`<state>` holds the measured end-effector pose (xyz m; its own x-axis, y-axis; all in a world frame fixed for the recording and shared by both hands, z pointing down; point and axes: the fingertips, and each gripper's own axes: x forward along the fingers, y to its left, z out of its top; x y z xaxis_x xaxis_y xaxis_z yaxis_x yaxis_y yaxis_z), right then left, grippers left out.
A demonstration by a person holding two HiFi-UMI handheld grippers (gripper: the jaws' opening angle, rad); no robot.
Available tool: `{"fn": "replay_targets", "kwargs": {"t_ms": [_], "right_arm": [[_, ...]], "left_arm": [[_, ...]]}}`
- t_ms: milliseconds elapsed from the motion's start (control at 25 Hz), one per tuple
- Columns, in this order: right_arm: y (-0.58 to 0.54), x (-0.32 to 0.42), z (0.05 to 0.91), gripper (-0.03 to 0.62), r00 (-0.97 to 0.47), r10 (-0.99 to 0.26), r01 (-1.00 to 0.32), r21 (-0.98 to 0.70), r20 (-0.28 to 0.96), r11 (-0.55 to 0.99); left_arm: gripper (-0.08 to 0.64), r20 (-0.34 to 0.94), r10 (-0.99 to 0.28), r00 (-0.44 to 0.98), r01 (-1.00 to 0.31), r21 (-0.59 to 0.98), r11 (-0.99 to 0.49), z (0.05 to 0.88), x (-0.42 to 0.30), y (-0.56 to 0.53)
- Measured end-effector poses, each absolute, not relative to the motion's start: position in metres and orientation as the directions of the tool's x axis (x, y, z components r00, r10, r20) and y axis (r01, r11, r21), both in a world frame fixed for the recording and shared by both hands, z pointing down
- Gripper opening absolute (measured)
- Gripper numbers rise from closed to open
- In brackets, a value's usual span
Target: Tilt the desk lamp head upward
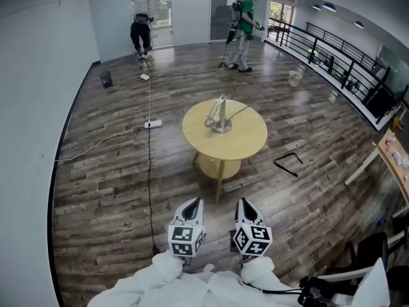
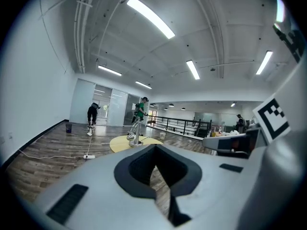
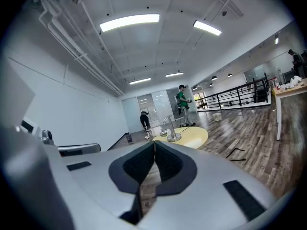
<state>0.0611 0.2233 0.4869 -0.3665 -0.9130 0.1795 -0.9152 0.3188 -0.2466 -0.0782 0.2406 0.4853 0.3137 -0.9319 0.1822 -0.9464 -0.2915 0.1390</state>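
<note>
A wide wood floor [image 1: 108, 171] is seen, with a round table [image 1: 243, 142] well ahead of both pairs of fingers. The desk lamp [image 1: 219, 117] is stood at its middle, its arm upright-leaning — between the left gripper [image 1: 192, 208] and right gripper [image 1: 245, 208], neither clearly nearer. Both sets of jaws are pressed together, nothing pinched.

The desk lamp [image 1: 219, 116] on the round table [image 1: 246, 142] is polished, shiny metal. The table's top is smooth pale wood, matt. Around the table, the floor [image 1: 108, 178] is dark wood planking with a soft gloss.
</note>
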Motion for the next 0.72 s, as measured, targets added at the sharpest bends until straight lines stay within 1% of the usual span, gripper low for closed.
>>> {"fn": "replay_targets", "kwargs": {"t_ms": [360, 560, 720], "right_arm": [[0.156, 0.083, 0.484, 0.014, -0.391, -0.907, -0.91, -0.218, 0.157, 0.354], [0.124, 0.079, 0.471, 0.014, -0.396, -0.91, -0.906, -0.21, 0.12, 0.367], [0.106, 0.082, 0.48, 0.014, -0.391, -0.912, -0.908, -0.218, 0.128, 0.358]], "left_arm": [[0.002, 0.171, -0.939, 0.3, -0.95, 0.14, -0.278, 0.487, -0.05, 0.176], [0.002, 0.156, -0.942, 0.296, -0.953, 0.12, -0.28, 0.481, -0.052, 0.146], [0.002, 0.154, -0.943, 0.295, -0.953, 0.118, -0.279, 0.485, -0.052, 0.122]]}}
